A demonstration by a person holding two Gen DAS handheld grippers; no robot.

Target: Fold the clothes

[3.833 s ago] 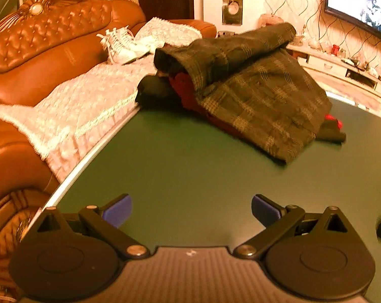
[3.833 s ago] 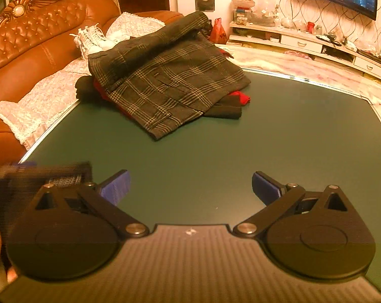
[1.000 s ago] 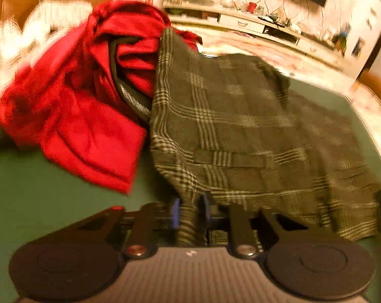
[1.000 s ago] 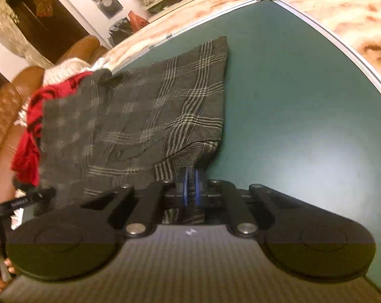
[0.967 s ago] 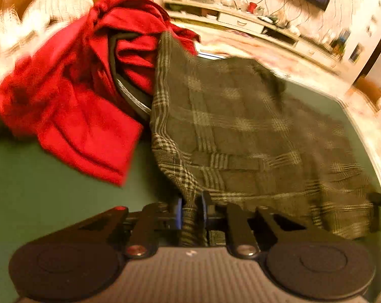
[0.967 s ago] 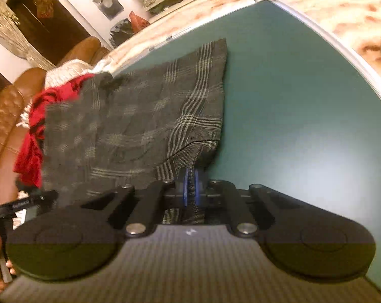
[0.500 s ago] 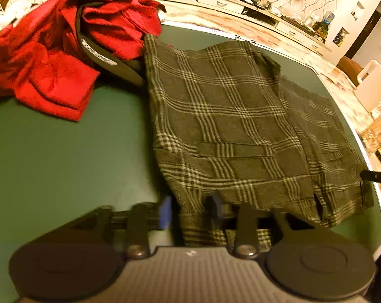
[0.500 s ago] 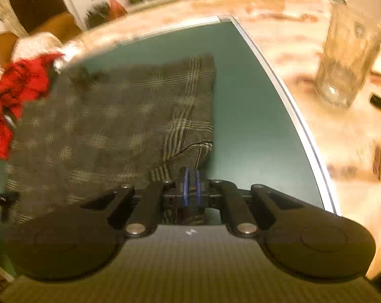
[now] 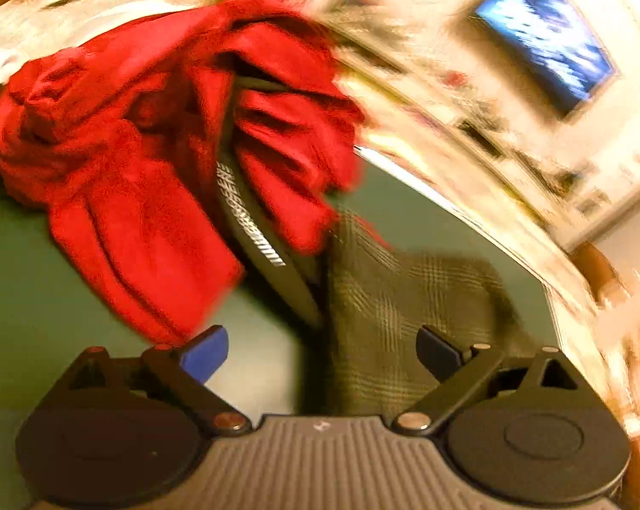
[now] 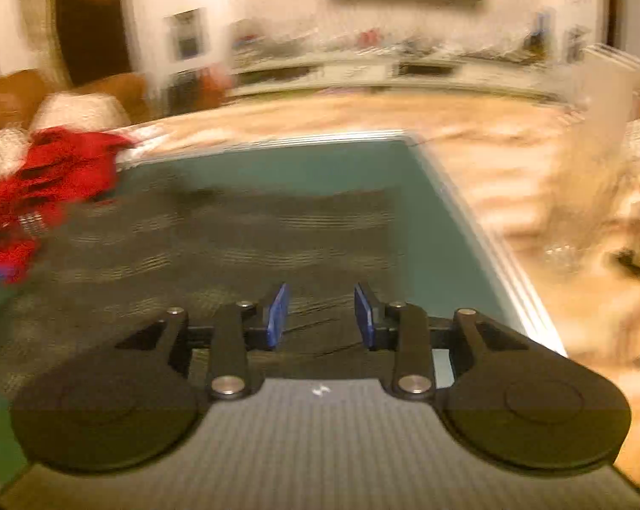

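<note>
left wrist view shows the left gripper (image 9: pixel 322 350) released, its two blue-padded jaws spread wide with nothing between them, hovering over the near part of the dark grey plaid woven garment (image 9: pixel 398 318). this plaid garment lies spread flat on the dark green table with a pale metal rim (image 9: pixel 35 280), and it serves as the landmark: just beyond its far left corner, touching it, sits the crumpled bright red fleece garment (image 9: pixel 150 195), with a dark piece carrying a white-patterned band (image 9: pixel 252 221) tucked among the red folds. from the right wrist view, the right gripper (image 10: pixel 320 316) is also let go, jaws parted over the plaid garment's near right edge (image 10: pixel 218 255), holding nothing. judging by the flat cloth, the spreading step looks finished and the first fold has not begun; the next move likely calls for both grippers to pinch one edge or two corners of the plaid garment and carry them across. heavy motion blur smears both views, so i cannot make out hems, pockets or which end is the waist, and the gripper bodies hide the garment's nearest edge.
</note>
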